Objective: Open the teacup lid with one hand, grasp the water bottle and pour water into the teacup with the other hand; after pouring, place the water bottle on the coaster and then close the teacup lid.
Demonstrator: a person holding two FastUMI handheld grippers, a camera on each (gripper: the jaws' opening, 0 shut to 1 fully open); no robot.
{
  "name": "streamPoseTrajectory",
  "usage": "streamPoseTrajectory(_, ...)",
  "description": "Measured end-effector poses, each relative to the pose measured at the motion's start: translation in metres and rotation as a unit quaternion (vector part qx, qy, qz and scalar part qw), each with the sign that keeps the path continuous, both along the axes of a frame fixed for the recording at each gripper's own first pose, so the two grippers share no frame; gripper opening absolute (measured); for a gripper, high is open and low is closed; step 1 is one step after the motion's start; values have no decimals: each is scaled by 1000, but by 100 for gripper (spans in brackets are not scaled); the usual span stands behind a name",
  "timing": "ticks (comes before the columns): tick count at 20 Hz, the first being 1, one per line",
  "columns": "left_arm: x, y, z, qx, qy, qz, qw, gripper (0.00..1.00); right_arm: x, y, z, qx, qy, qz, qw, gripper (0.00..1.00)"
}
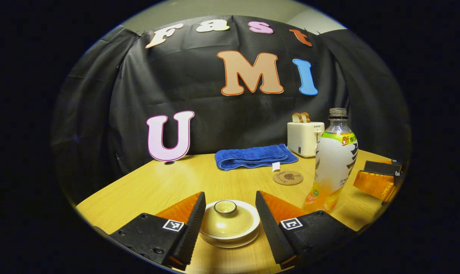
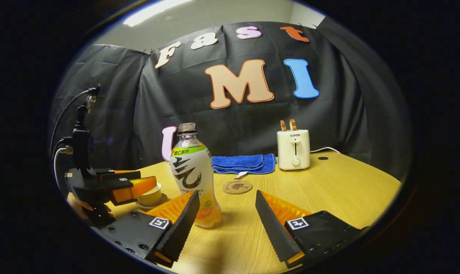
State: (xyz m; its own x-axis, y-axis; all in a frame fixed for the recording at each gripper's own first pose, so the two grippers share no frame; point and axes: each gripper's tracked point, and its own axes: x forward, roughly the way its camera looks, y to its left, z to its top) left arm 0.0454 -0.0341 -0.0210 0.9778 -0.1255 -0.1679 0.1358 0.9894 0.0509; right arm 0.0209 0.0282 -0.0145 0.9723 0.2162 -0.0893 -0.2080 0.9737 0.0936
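A: Left gripper [image 1: 230, 213]?
B: Fingers spread wide, one on each side of the teacup [image 1: 230, 228], not touching it. Lid [image 1: 226, 220] was on, knob up. Cup sat on a saucer on the counter [image 1: 165, 182].
A: Right gripper [image 2: 226, 213]?
B: Also apart, holding nothing. Bottle [image 2: 193, 175] stood upright on the counter just ahead of its left finger; contact couldn't be told from the right gripper view.
A: Bottle capped?
B: No cap seen, neck bare. Orange liquid low in it.
A: Coaster?
B: Coaster [image 1: 288, 177] lay flat behind the bottle, bare, near the blue towel [image 1: 254, 156]. Apart from the bottle.
A: Cup relative to bottle?
B: In the left gripper view the bottle stood right of the cup, close by. In the right gripper view the cup [image 2: 150, 196] sat left of the bottle, with the left gripper [image 2: 134, 186] over it and a hand [image 2: 81, 207] under that gripper.
A: Anything else?
B: Toaster [image 2: 293, 148] at the back with two slices up, next to the towel.
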Motion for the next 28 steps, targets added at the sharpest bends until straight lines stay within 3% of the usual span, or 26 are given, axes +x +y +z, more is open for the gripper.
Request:
streamPoseTrajectory(3, 2, 1, -8, 1, 20, 0, 1000, 74, 1, 3, -2, -11, 0, 2, 1000, 94)
streamPoseTrajectory(7, 3, 2, -8, 9, 24, -2, 1000, 60, 1, 5, -2, -23, -4, 3, 1000, 96)
streamPoseTrajectory(9, 4, 0, -9, 16, 28, -6, 999, 59, 1, 5, -2, -24, -5, 3, 1000, 96)
streamPoseTrajectory(13, 6, 4, -6, 24, 24, -1, 999, 39, 1, 5, -2, -22, -4, 3, 1000, 96)
streamPoseTrajectory(14, 5, 3, -5, 23, 24, -1, 999, 28, 1, 5, -2, -23, -4, 3, 1000, 96)
streamPoseTrajectory(28, 1, 8, 18, -75, -13, -7, 997, 22, 0, 15, -6, -47, 2, 17, 999, 95)
